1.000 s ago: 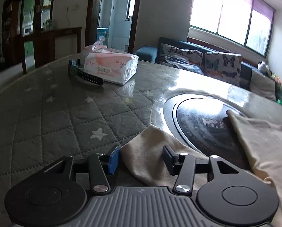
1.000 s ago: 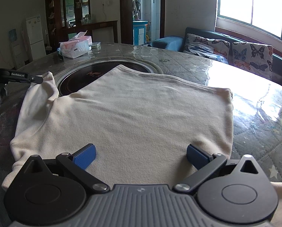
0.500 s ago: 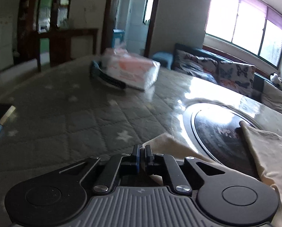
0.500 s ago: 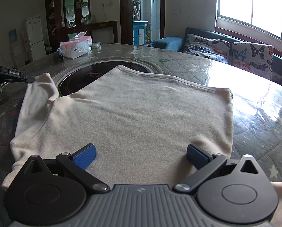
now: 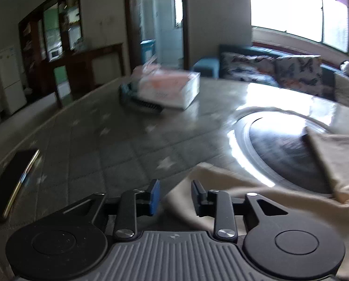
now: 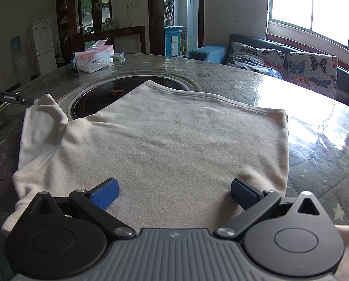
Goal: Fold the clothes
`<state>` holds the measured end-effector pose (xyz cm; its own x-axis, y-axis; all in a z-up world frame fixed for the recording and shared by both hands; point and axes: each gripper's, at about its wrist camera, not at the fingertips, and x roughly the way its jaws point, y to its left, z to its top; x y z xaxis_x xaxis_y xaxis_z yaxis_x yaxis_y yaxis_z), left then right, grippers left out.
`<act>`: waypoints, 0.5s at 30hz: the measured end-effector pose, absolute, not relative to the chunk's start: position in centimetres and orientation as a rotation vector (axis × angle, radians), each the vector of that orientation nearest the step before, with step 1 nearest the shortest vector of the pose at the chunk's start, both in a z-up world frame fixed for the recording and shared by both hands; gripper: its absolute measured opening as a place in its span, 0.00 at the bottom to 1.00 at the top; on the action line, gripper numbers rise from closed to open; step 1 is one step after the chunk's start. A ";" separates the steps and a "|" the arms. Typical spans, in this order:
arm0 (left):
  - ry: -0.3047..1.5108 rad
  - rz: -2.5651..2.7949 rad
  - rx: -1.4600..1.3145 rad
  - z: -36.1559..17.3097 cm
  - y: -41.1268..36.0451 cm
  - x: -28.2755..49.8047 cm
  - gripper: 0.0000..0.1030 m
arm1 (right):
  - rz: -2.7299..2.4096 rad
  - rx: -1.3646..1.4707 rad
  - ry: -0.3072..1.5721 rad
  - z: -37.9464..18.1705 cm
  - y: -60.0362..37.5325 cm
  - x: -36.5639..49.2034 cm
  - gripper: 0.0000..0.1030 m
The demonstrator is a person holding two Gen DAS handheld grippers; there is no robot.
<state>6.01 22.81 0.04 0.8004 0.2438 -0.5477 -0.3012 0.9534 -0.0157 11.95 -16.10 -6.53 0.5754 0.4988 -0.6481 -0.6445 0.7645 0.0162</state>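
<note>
Now the cream shirt lies spread flat on the table, its far edge over the dark round inset. Right gripper sits low over the near hem, jaws wide apart, gripping nothing. Left gripper is partly open at the sleeve, cloth between its fingers but not pinched. Tissue box far off, phone at left

The garment was plain cream, the table grey-green, quilted and dotted with pale stars, its round inset black, the tissue box pink and white, and the sofa cushions grey with red and blue butterflies.
</note>
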 end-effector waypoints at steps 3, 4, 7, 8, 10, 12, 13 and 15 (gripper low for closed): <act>0.566 0.262 -0.096 0.7 21.6 6.1 0.36 | 0.676 -0.232 0.681 -6.5 -16.1 11.9 1.00; 0.563 0.252 -0.093 0.9 21.2 6.1 0.36 | 0.676 -0.232 0.681 -6.5 -16.1 11.9 1.00; 0.568 0.050 -0.080 1.1 16.6 7.0 0.36 | 0.676 -0.232 0.681 -6.5 -16.1 11.9 1.00; 0.568 0.001 -0.075 1.1 15.4 7.2 0.35 | 0.676 -0.232 0.681 -6.5 -16.1 11.9 1.00; 0.570 -0.101 -0.075 0.8 13.0 7.9 0.33 | 0.676 -0.232 0.681 -6.5 -16.1 11.9 1.00; 0.577 -0.164 -0.075 0.4 11.3 8.6 0.29 | 0.676 -0.232 0.681 -6.5 -16.1 11.9 1.00; 0.586 -0.184 -0.080 0.1 11.0 9.0 0.29 | 0.676 -0.232 0.681 -6.5 -16.1 11.9 1.00; 0.617 -0.206 -0.087 -0.8 10.6 9.8 0.29 | 0.676 -0.232 0.681 -6.5 -16.1 11.9 1.00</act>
<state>9.79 10.56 -0.78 0.7959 -0.2176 -0.5650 0.1657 0.9758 -0.1424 11.94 -16.09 -6.53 0.5756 0.4987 -0.6480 -0.6441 0.7648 0.0165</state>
